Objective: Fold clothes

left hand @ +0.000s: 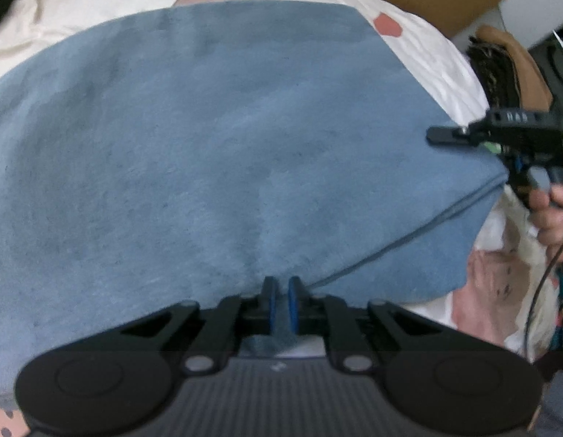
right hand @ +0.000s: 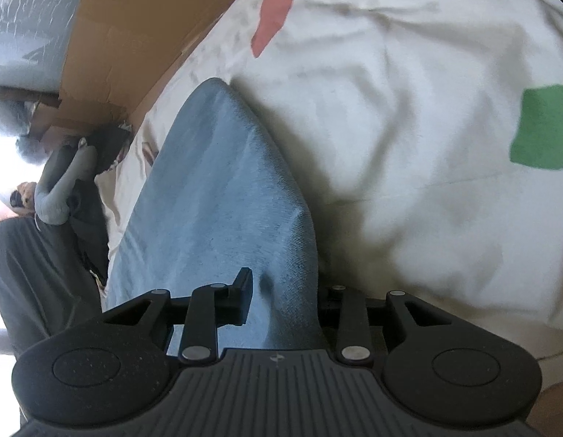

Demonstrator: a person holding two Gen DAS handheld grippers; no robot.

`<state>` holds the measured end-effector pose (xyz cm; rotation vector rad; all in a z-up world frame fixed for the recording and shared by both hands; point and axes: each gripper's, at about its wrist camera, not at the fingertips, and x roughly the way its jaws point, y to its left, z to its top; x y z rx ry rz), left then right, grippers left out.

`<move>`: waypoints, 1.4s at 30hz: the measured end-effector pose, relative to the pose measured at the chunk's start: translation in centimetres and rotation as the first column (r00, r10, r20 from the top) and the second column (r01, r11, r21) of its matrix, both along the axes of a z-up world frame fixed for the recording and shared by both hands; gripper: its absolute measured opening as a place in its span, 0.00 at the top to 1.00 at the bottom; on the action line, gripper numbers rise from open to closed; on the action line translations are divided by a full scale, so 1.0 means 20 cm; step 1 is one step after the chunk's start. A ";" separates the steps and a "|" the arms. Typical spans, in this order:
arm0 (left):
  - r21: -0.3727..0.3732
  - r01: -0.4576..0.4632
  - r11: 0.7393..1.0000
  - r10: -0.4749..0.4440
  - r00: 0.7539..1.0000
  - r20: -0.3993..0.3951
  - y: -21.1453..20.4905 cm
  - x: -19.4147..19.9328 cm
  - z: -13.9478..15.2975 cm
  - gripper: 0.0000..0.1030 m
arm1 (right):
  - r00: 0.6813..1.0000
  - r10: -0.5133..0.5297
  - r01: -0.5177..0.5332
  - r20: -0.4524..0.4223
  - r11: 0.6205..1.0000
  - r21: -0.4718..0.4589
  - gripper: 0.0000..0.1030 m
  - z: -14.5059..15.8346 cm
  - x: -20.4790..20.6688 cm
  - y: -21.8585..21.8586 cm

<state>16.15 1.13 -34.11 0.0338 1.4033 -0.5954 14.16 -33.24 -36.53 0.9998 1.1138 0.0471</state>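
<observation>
A blue garment lies folded flat on a white sheet and fills most of the left wrist view. My left gripper sits at its near edge, its blue pads almost together with a pinch of the blue cloth between them. My right gripper is at the garment's right corner, held by a hand. In the right wrist view the blue garment runs as a raised fold between the jaws of the right gripper, which stand apart. The left finger shows; the cloth hides the right one.
The white sheet carries pink and green patches. A brown cardboard box stands past the bed's edge. Dark clothes and a grey hanger lie at the left. A cable hangs by the hand.
</observation>
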 end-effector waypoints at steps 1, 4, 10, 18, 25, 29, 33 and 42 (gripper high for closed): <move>-0.018 -0.017 1.000 0.017 1.000 -0.008 0.02 0.02 0.02 0.91 | 1.000 0.008 -0.008 0.003 1.000 -0.004 0.70 0.00 0.00 0.00; -0.017 -0.030 0.999 0.030 0.999 0.041 0.05 0.06 0.06 0.84 | 1.000 0.028 -0.027 0.007 1.000 -0.012 0.72 0.02 0.01 0.01; -0.006 -0.099 0.995 0.099 0.993 0.062 0.11 0.19 0.03 0.85 | 1.000 0.024 -0.023 0.004 1.000 -0.010 0.72 0.02 0.01 0.01; -0.017 -0.118 0.993 0.119 0.986 0.114 0.08 0.41 0.03 0.88 | 1.000 0.031 -0.031 0.003 0.999 -0.012 0.72 0.02 0.01 0.01; -0.012 -0.151 0.988 0.151 0.977 0.153 0.10 0.58 0.05 0.88 | 1.000 0.026 -0.025 0.009 1.000 -0.015 0.71 0.02 0.01 0.02; -0.013 -0.170 0.985 0.170 0.969 0.179 0.08 0.68 0.04 0.89 | 1.000 0.022 -0.022 0.013 1.000 -0.016 0.71 0.02 0.01 0.02; 0.000 -0.170 0.985 0.166 0.966 0.197 0.07 0.75 0.06 0.91 | 1.000 0.023 -0.023 0.018 1.000 -0.016 0.71 0.02 0.01 0.02; -0.105 -0.273 0.956 0.288 0.940 0.181 0.13 0.79 0.06 0.92 | 0.999 -0.027 0.027 0.037 1.000 -0.009 0.71 0.04 0.00 0.00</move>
